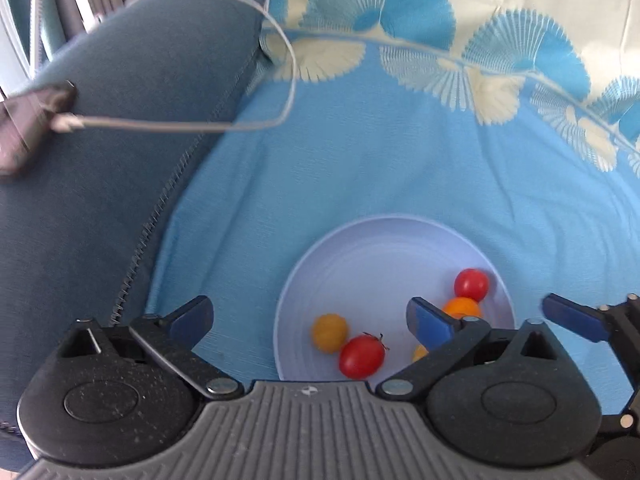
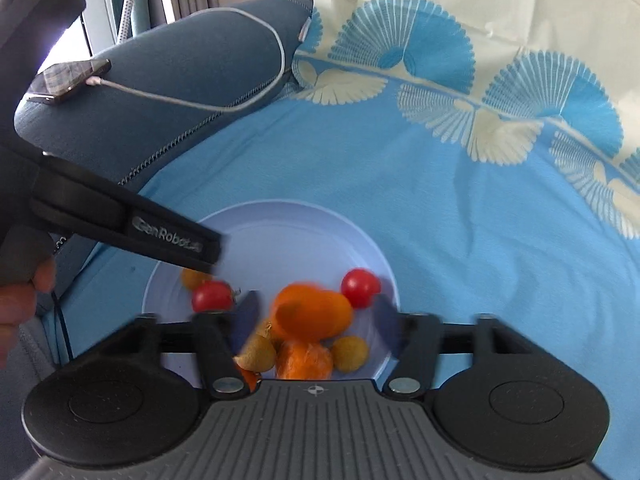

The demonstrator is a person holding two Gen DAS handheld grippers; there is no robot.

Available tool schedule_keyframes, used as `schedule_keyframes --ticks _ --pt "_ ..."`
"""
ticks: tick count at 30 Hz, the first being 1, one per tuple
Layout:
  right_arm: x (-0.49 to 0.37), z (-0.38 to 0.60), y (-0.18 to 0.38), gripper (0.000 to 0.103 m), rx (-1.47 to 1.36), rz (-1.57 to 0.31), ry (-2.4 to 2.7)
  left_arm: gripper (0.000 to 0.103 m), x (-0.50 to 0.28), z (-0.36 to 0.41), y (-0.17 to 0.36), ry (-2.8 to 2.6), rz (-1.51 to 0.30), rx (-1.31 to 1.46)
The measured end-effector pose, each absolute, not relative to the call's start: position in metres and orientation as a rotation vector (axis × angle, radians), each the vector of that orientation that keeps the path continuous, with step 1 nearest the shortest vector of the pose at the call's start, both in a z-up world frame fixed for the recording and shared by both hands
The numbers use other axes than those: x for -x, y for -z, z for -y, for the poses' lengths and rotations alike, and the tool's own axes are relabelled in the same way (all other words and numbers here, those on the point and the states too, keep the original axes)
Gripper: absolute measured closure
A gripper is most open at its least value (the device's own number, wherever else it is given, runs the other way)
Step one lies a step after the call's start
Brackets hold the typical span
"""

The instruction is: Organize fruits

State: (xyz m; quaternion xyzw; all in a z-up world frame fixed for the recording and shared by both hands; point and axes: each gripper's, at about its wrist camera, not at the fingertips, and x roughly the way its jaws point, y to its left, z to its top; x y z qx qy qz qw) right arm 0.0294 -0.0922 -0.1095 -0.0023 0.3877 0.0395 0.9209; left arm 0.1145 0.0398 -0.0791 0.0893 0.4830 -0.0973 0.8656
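A pale lavender plate (image 1: 380,252) (image 2: 280,240) lies on the blue cloth and holds several small fruits. My left gripper (image 1: 310,320) is open wide over its near rim, with a yellow tomato (image 1: 329,332) and a red tomato (image 1: 362,356) lying below the gap. My right gripper (image 2: 316,314) is open above the plate. A blurred orange fruit (image 2: 312,312) sits between its fingers, and neither pad touches it. Around it lie red tomatoes (image 2: 360,286), brownish-yellow round fruits (image 2: 350,354) and a peeled orange piece (image 2: 306,360). The right gripper's blue finger (image 1: 572,318) shows beside the plate.
A dark blue cushion (image 1: 100,200) borders the cloth on the left, with a phone (image 2: 68,78) and its charging cable (image 1: 160,124) on it. The left gripper's black body (image 2: 160,236) reaches over the plate's left side, held by a hand (image 2: 16,304). Blue fan-patterned cloth (image 2: 480,220) spreads to the right.
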Motion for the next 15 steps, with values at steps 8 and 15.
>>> schedule_keyframes --ticks 8,15 --pt "0.018 0.094 0.077 0.011 -0.046 -0.778 -0.018 0.0 -0.071 -0.054 0.047 0.205 -1.036 -0.195" --pt "0.084 0.087 0.051 0.003 -0.078 -0.706 0.072 0.0 -0.012 -0.059 0.019 0.21 -0.993 -0.196"
